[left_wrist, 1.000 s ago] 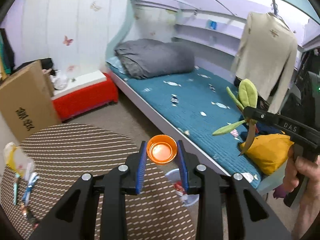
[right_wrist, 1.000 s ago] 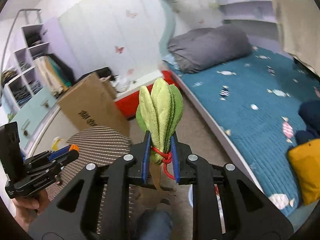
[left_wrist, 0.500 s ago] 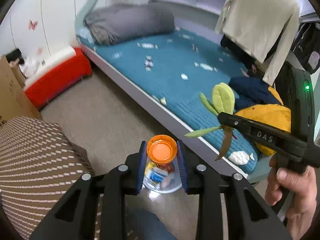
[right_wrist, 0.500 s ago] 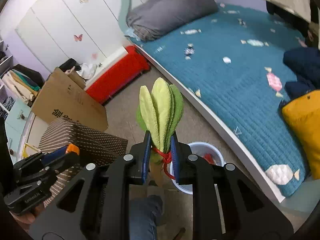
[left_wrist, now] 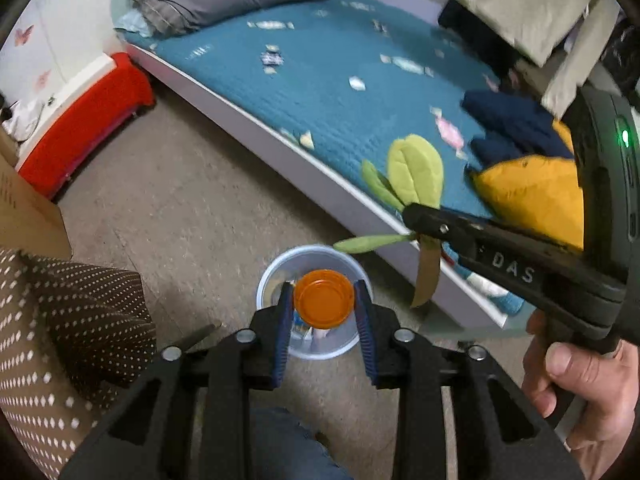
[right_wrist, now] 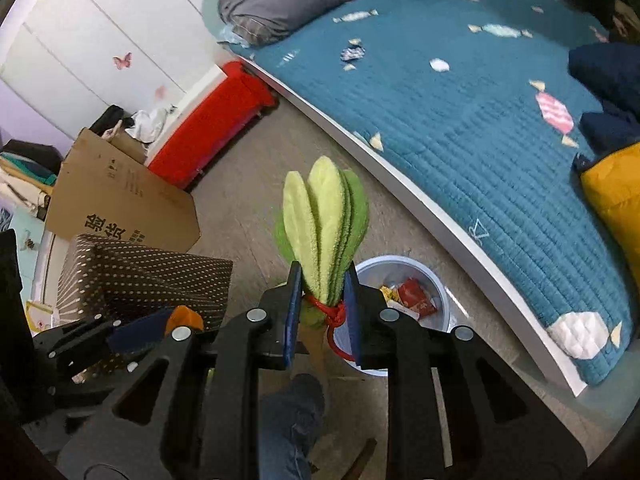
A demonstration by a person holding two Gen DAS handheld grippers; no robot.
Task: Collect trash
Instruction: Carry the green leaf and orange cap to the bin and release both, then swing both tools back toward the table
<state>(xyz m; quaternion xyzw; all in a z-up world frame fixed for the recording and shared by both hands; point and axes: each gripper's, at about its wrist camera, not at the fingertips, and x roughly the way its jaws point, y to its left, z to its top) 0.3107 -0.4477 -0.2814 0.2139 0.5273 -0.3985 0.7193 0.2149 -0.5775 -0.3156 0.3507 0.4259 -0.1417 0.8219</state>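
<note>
My left gripper (left_wrist: pixel 323 300) is shut on an orange cap (left_wrist: pixel 323 299) and holds it right above a pale blue trash bin (left_wrist: pixel 276 268) on the floor. My right gripper (right_wrist: pixel 323 300) is shut on a green plush leaf bundle (right_wrist: pixel 324 216) tied with red string. It hangs above and left of the same bin (right_wrist: pixel 438 280), which holds red and yellow wrappers. The right gripper (left_wrist: pixel 416 216) with the plush (left_wrist: pixel 416 172) also shows in the left wrist view, right of the bin. The left gripper (right_wrist: pixel 176 324) shows low left in the right wrist view.
A bed with a teal quilt (left_wrist: pixel 340 80) runs along the right, its white edge close to the bin. A brown dotted cloth-covered table (left_wrist: pixel 60 320) is at left. A cardboard box (right_wrist: pixel 120 204) and a red bench (right_wrist: pixel 216 120) stand beyond. My knee (right_wrist: pixel 292 420) is below the grippers.
Both grippers have swung away from the table and tilted down toward the floor. The bin has come under the orange cap. Both grips are unchanged.
</note>
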